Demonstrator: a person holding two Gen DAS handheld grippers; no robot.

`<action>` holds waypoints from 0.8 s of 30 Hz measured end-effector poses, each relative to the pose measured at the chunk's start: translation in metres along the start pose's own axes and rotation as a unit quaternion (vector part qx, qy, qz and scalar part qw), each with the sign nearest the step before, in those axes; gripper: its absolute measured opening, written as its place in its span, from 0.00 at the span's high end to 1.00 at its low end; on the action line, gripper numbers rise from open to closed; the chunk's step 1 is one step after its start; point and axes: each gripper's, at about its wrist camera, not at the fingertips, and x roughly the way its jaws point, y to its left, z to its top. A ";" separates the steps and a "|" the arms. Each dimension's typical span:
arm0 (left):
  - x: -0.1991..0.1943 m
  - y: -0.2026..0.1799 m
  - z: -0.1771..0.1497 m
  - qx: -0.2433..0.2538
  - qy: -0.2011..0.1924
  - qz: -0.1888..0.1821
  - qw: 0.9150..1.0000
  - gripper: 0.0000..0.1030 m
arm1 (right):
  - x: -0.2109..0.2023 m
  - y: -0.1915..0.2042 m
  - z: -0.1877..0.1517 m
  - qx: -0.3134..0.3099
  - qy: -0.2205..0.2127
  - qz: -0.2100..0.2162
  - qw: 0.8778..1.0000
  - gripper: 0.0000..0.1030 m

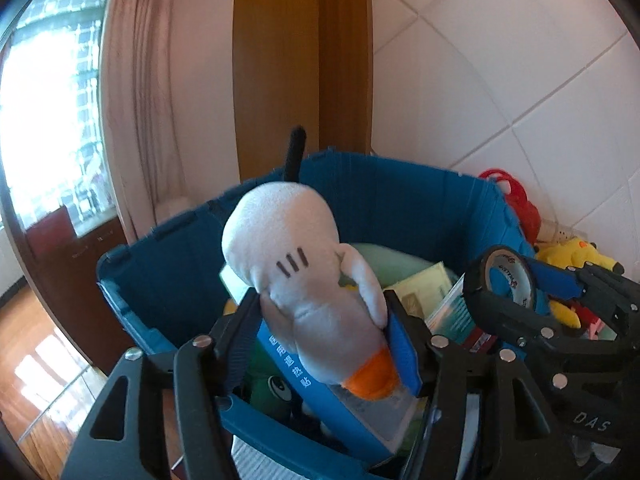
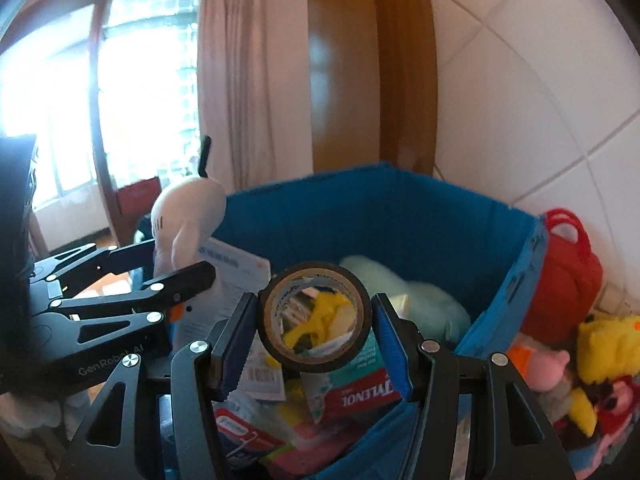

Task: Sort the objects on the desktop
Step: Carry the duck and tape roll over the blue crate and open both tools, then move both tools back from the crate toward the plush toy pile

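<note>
My left gripper [image 1: 320,324] is shut on a white plush duck [image 1: 296,264] with an orange beak, held over the blue bin [image 1: 400,196]. The duck also shows in the right wrist view [image 2: 188,216], with the left gripper [image 2: 176,264] around it. My right gripper [image 2: 314,320] is shut on a roll of brown tape [image 2: 314,284] and holds it above the blue bin [image 2: 400,208]. The tape roll [image 1: 508,276] and right gripper [image 1: 516,284] show at the right of the left wrist view.
The bin holds a pale green plush [image 2: 412,292], a Tylenol box [image 2: 360,394], a blue box [image 1: 320,400] and papers. To its right lie a red bag [image 2: 564,280], a yellow plush [image 2: 608,344] and a pink toy [image 2: 548,364]. A tiled wall and wooden post stand behind.
</note>
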 end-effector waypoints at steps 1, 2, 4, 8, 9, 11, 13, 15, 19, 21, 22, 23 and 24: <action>0.004 0.002 -0.002 0.001 0.004 -0.004 1.000 0.43 | 0.002 0.001 -0.002 -0.001 0.004 -0.005 1.000 0.44; 0.006 0.003 -0.004 0.002 0.006 -0.007 1.000 0.42 | 0.004 0.002 -0.003 -0.002 0.008 -0.010 1.000 0.44; 0.008 0.003 -0.007 0.004 0.010 -0.009 1.000 0.39 | 0.005 0.004 -0.007 0.000 0.012 -0.016 1.000 0.44; 0.003 0.004 -0.013 0.008 0.008 -0.007 1.000 0.23 | 0.002 0.009 -0.013 0.005 0.009 -0.032 0.999 0.31; 0.002 0.006 -0.014 0.006 0.008 -0.009 1.000 0.21 | 0.001 0.009 -0.013 0.006 0.008 -0.035 0.999 0.21; -0.001 0.009 -0.016 0.005 0.007 -0.010 1.000 0.18 | -0.002 0.009 -0.015 0.009 0.003 -0.048 0.999 0.04; -0.006 0.010 -0.019 0.008 0.002 -0.006 1.000 0.17 | -0.004 0.008 -0.014 0.008 0.000 -0.054 0.999 0.00; -0.011 0.011 -0.020 0.010 -0.001 -0.002 1.000 0.17 | -0.006 0.008 -0.014 0.006 -0.003 -0.061 0.998 0.00; -0.023 0.013 -0.021 0.012 -0.009 0.003 1.000 0.17 | -0.016 0.009 -0.016 0.007 -0.009 -0.077 0.997 0.00; -0.033 0.014 -0.020 0.014 -0.016 0.004 1.000 0.17 | -0.023 0.009 -0.016 0.010 -0.013 -0.082 0.997 0.00; -0.039 0.014 -0.020 0.015 -0.021 0.004 1.000 0.17 | -0.028 0.009 -0.016 0.011 -0.015 -0.085 0.996 0.00; -0.045 0.015 -0.019 0.016 -0.027 0.003 1.000 0.17 | -0.034 0.011 -0.015 0.011 -0.019 -0.089 0.996 0.00; -0.051 0.015 -0.019 0.016 -0.032 0.002 0.999 0.17 | -0.039 0.011 -0.015 0.011 -0.022 -0.092 0.995 0.00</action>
